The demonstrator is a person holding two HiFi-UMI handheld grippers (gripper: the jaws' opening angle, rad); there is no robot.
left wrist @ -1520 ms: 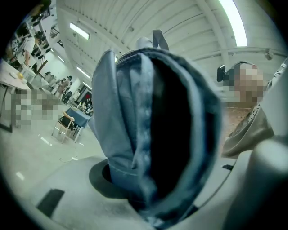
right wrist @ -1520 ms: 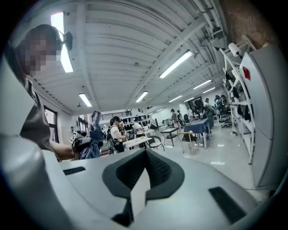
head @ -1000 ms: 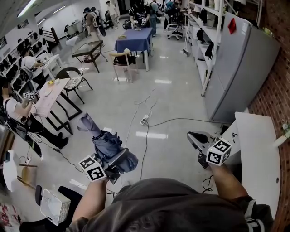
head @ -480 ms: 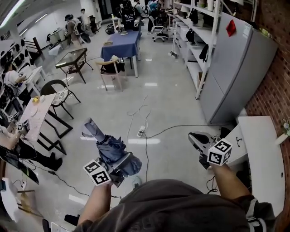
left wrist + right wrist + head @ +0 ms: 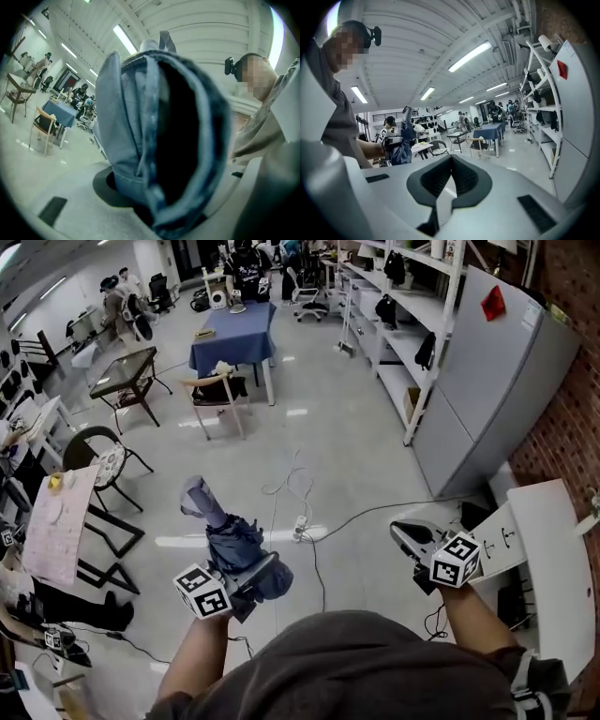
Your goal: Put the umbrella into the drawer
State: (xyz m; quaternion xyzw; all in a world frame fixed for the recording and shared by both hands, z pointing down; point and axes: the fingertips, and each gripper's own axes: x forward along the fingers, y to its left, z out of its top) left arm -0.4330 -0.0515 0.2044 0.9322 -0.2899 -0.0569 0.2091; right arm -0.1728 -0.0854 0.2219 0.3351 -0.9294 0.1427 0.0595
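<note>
Workshop seen from the head view. The left tool (image 5: 255, 572) pinched the folded blue umbrella (image 5: 225, 531), which was carried in the air above the pale glossy floor (image 5: 366, 456). The right tool (image 5: 401, 534) was empty, its jaws pressed together. A white cable (image 5: 281, 479) trailed across the floor to a power strip (image 5: 300, 520). A white counter (image 5: 553, 549) stood at the right against a brick wall (image 5: 574, 437), beside a tall grey cabinet (image 5: 487, 381) and white shelving (image 5: 394, 324). A blue-covered table (image 5: 232, 329) and a glass-topped table (image 5: 122, 367) stood farther off, with people at the far end of the room.
</note>
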